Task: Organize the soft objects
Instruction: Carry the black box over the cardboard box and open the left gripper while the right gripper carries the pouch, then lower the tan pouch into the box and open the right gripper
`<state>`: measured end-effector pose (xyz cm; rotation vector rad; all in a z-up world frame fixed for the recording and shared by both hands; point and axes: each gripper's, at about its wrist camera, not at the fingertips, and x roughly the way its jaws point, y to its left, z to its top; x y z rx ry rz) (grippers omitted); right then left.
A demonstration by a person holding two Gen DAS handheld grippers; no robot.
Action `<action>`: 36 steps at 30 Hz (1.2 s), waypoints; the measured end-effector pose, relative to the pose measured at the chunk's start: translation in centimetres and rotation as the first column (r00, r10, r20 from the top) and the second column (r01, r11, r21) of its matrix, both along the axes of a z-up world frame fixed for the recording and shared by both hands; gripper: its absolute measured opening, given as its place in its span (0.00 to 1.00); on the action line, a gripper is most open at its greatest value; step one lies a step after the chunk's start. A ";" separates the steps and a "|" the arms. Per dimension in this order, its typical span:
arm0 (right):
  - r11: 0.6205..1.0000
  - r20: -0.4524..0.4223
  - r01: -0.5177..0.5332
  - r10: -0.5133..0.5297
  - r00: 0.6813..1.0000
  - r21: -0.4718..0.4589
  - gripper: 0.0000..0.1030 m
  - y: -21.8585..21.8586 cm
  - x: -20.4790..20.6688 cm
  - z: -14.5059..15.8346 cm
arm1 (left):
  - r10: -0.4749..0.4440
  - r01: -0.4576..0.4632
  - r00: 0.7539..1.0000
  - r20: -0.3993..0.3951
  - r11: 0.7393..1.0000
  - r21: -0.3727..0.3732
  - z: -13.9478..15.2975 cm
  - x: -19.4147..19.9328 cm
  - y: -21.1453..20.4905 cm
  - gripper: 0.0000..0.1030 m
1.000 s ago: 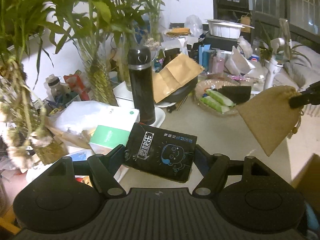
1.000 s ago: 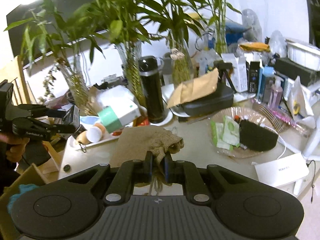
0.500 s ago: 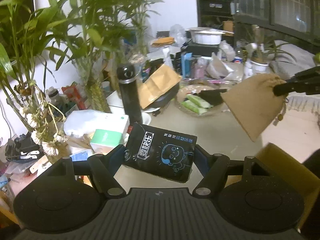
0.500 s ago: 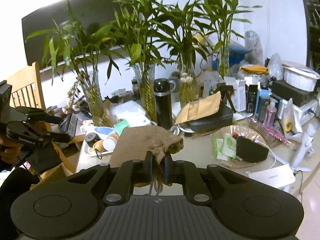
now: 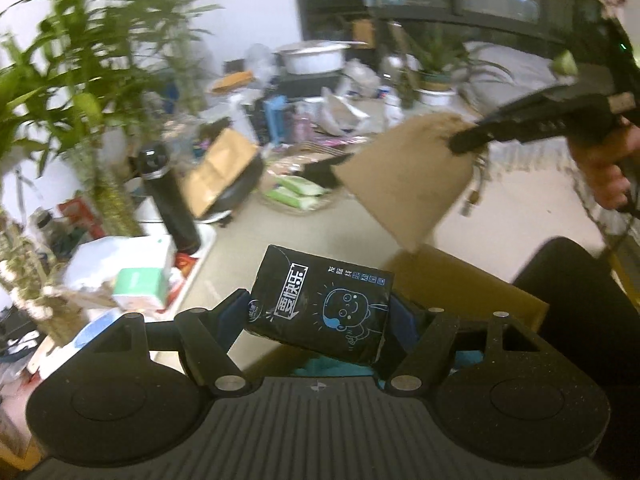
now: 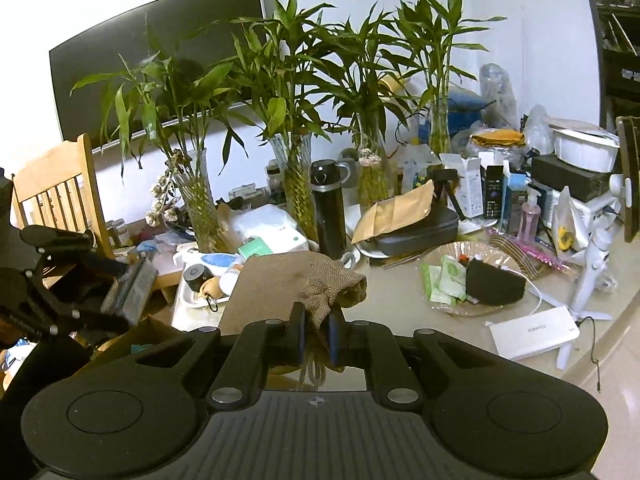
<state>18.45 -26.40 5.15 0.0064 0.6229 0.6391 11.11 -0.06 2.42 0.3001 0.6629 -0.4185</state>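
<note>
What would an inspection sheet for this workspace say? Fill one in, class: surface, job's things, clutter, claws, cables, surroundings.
Surface: beige table, crowded along the back.
Job's things: black tissue pack and burlap pouch, both held off the table; cardboard box below them.
Clutter: black flask, brown envelope, glass plate of packets, white box.
Claws: left claw shut on the tissue pack; right claw shut on the pouch's neck.
Cables: white cable by the plate.
Surroundings: bamboo in vases, wooden chair, dark wall screen.
</note>
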 end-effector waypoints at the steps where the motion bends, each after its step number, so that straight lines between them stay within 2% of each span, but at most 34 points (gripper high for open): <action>1: 1.000 0.003 0.000 0.000 1.000 0.001 0.13 -0.1 -0.2 0.1 | -0.019 0.019 1.000 -0.008 1.000 0.004 -0.1 -0.1 -0.5 0.70; 10: 1.000 0.021 0.004 -0.005 1.000 0.012 0.13 -0.9 -2.0 1.0 | -0.103 0.103 0.994 -0.027 0.994 0.030 -1.0 -0.2 -3.4 0.71; 13: 1.000 0.015 0.009 -0.009 1.000 0.010 0.13 -1.1 -2.3 0.9 | -0.133 0.134 0.990 -0.037 0.991 0.025 -1.4 0.1 -4.0 0.74; 18: 1.000 0.008 0.023 -0.023 1.000 0.011 0.13 -1.6 -2.9 0.7 | -0.156 0.154 0.987 -0.039 0.987 -0.056 -1.7 0.3 -3.9 0.80; 19: 1.000 0.007 0.025 -0.026 1.000 0.012 0.13 -1.7 -3.0 0.7 | -0.149 0.146 0.988 -0.041 0.986 -0.079 -1.6 0.3 -3.6 0.81; 21: 0.999 0.005 0.031 -0.031 1.000 0.013 0.13 -1.9 -3.3 0.6 | -0.126 0.120 0.991 -0.036 0.985 -0.121 -1.3 0.2 -3.0 0.91; 23: 0.999 0.000 0.034 -0.034 0.999 0.019 0.13 -2.2 -3.5 0.5 | -0.107 0.103 0.994 -0.023 0.984 -0.144 -1.0 0.0 -2.4 0.91; 29: 0.999 -0.017 0.026 -0.025 1.000 0.042 0.13 -2.3 -4.3 0.3 | -0.027 0.026 1.000 -0.010 0.990 -0.137 -0.5 -1.4 -0.5 0.91; 36: 0.993 -0.055 -0.041 0.047 0.997 0.115 0.13 -1.3 -5.0 0.0 | 0.072 -0.071 0.997 0.002 0.988 -0.139 -0.4 -3.8 2.1 0.91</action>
